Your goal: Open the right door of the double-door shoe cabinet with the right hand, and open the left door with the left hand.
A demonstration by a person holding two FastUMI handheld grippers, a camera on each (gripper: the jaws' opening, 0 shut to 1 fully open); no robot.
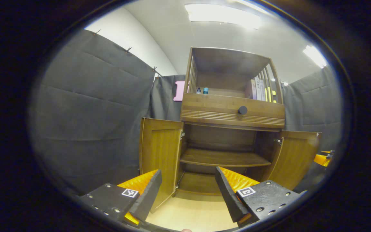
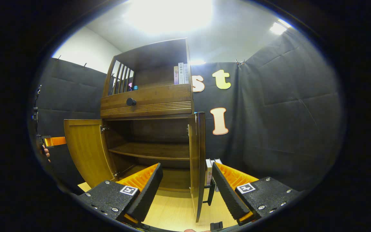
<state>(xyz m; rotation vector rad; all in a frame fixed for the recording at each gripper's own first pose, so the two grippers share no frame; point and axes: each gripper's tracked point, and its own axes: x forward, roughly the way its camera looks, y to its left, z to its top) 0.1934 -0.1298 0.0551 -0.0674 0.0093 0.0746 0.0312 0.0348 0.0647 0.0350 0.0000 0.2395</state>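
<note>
The brown wooden shoe cabinet point(image 1: 232, 112) stands ahead with both lower doors swung open. In the left gripper view, the left door point(image 1: 159, 149) and the right door point(image 1: 296, 158) flank bare inner shelves point(image 1: 224, 158). My left gripper point(image 1: 187, 193) is open and holds nothing, a short way back from the cabinet. In the right gripper view the right door point(image 2: 197, 161) shows nearly edge-on, with its black handle point(image 2: 210, 193) low down; the left door point(image 2: 87, 151) stands wide. My right gripper point(image 2: 185, 190) is open, its fingers to either side of the door's edge without touching it.
Above the doors is a drawer with a black knob point(image 1: 242, 110), and above that an open shelf with books point(image 1: 259, 89) and small bottles point(image 1: 202, 91). A few white items point(image 2: 209, 169) stand on the floor right of the cabinet. Black cloth walls close in on both sides; the floor point(image 1: 188, 216) is light wood.
</note>
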